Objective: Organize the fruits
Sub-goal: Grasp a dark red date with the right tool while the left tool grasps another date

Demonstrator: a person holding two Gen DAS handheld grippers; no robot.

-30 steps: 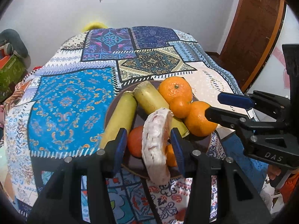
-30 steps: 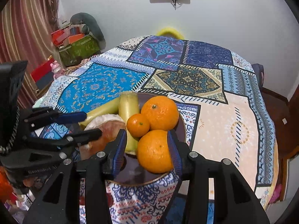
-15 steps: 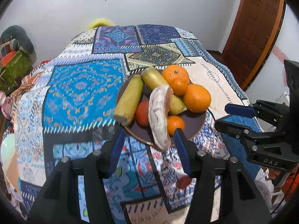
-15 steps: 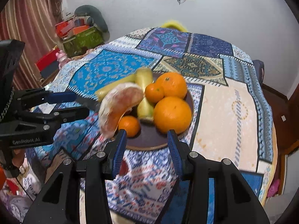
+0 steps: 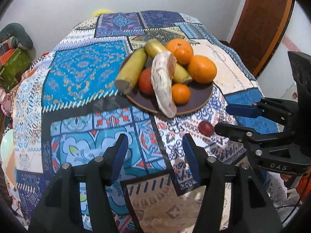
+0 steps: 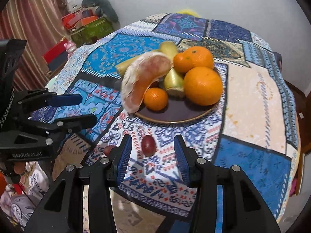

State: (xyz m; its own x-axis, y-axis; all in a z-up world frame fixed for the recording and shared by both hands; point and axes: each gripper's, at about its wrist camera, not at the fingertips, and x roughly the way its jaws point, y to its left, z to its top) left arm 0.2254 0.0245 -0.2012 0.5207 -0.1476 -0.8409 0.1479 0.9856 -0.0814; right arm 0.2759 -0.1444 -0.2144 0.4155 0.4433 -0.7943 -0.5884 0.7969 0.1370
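A dark round plate (image 5: pixel 202 99) (image 6: pixel 175 116) on the patterned tablecloth holds several oranges (image 5: pixel 202 69) (image 6: pixel 203 85), two yellow-green stalk pieces (image 5: pixel 132 68), a red fruit (image 5: pixel 145 80) and a peeled pomelo wedge (image 5: pixel 163 81) (image 6: pixel 143 79) that overhangs the near rim. A small red fruit (image 5: pixel 206 128) (image 6: pixel 148 145) lies on the cloth in front of the plate. My left gripper (image 5: pixel 155 151) is open and empty, well short of the plate. My right gripper (image 6: pixel 153 151) is open and empty, its fingers either side of the small red fruit but above it.
A second small red fruit (image 6: pixel 108 149) lies by the table's near edge, partly hidden by my right finger. The table edge (image 5: pixel 155 203) drops off just ahead of both grippers. Boxes and clutter (image 6: pixel 87 27) stand at the left; a wooden door (image 5: pixel 262 29) at the right.
Both grippers have pulled back from the plate toward the near table edge. The left one let go of the pomelo wedge, the right one of the large orange; both now lie on the plate.
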